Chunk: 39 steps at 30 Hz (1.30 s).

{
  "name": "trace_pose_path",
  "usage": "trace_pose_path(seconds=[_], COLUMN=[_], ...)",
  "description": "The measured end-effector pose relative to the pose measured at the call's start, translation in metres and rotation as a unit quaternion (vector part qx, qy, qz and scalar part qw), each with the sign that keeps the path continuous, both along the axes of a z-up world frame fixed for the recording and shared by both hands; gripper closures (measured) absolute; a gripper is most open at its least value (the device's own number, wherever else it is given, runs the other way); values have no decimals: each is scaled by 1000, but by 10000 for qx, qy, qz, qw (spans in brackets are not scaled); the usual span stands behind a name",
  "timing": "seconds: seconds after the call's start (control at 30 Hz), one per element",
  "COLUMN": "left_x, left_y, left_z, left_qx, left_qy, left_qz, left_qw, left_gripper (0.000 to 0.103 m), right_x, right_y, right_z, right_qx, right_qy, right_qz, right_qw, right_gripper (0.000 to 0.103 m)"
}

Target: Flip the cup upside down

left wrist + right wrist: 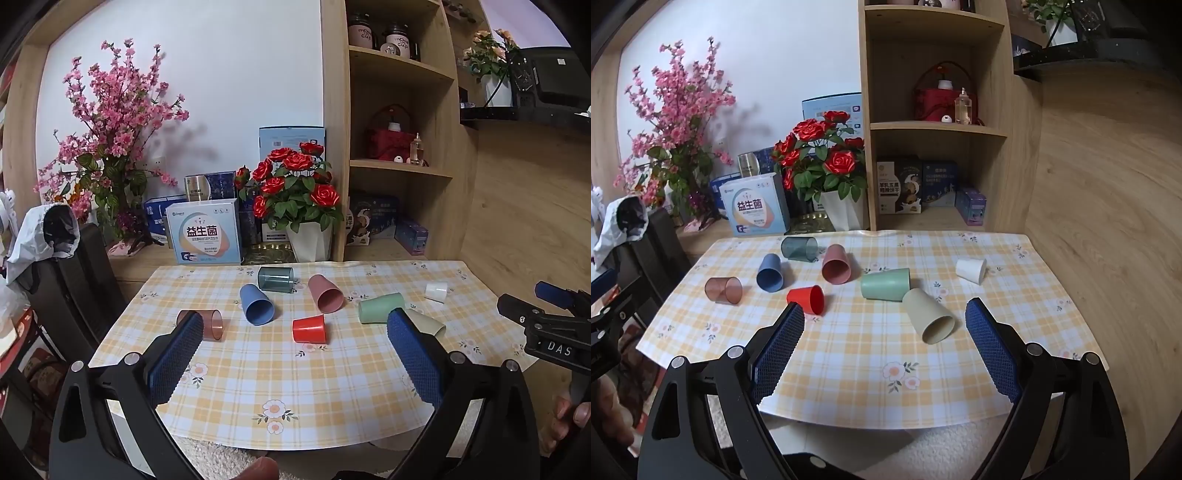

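Eight small cups lie tipped on their sides across a checked tablecloth (pixel 871 354), none yet turned mouth-down, as two hand-held grippers hang above the near edge of the table. The left gripper (pixel 295 354) and the right gripper (pixel 882 350) both have their blue-padded fingers spread wide apart, holding nothing.

Nearest the right gripper is the beige cup (pixel 931 317), at about one o'clock from the gap between its fingers, with its open mouth facing the camera and slightly right and its long axis running from far-left to near-right. Just behind it, apparently touching, the green cup (pixel 886 284) lies crosswise, base to the left. The red cup (pixel 807 299), at eleven o'clock, points its mouth to the right. Farther back sit the blue cup (pixel 770 273), the pink cup (pixel 836 264), a smoky grey clear cup (pixel 799 248), a brownish clear cup (pixel 724 290) at ten o'clock, and a white cup (pixel 971 270) well apart at one o'clock.

All look like light, rigid plastic tumblers with smooth tapered walls, likely to roll or skid if nudged. A hold across the mid-body, pads on opposite sides of the wall, would seem safest; the taper could let a cup squirt toward its narrow base under a hard squeeze.
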<state>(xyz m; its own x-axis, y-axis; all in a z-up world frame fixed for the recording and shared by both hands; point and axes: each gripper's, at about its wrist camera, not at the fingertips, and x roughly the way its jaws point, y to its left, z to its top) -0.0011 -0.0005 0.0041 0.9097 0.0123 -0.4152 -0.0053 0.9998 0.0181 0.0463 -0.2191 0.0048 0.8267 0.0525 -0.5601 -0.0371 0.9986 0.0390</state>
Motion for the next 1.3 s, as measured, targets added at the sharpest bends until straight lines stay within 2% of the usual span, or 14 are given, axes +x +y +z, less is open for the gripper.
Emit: trace_pose_path(seconds=[1.3], left_x=[-1], left_y=[2], left_z=[-3], left_qx=[-13], left_qy=[11], left_qz=[6], left_qw=[10000], left_gripper=[6], right_x=[0], right_y=[-1], right_z=[-2], right_qx=[33], right_qy=[21], right_qz=[-6], right_qw=[10000], right_gripper=[17])
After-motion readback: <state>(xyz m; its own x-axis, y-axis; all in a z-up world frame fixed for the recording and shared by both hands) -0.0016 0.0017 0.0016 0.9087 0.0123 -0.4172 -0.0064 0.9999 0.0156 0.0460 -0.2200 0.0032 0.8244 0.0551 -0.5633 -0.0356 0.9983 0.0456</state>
